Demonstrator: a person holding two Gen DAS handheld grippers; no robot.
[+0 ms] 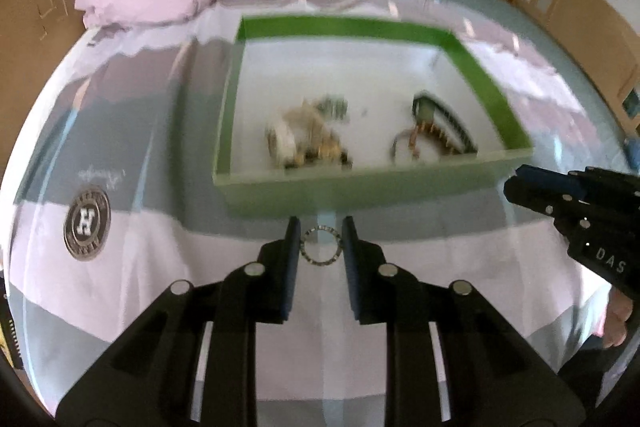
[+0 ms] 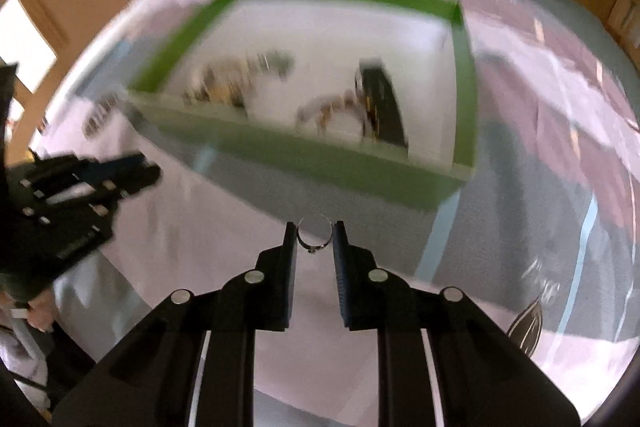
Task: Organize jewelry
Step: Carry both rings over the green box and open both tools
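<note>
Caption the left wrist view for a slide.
Left claw grips a beaded ring above the bedspread, just short of the green box already holding jewelry.

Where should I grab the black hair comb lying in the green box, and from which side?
Grip the black hair comb across its solid curved spine, coming straight down from above. It lies flat on the box's white floor close to the right wall of the green box, so a sideways approach looks blocked, and its teeth face the silver hoop beside it.
</note>
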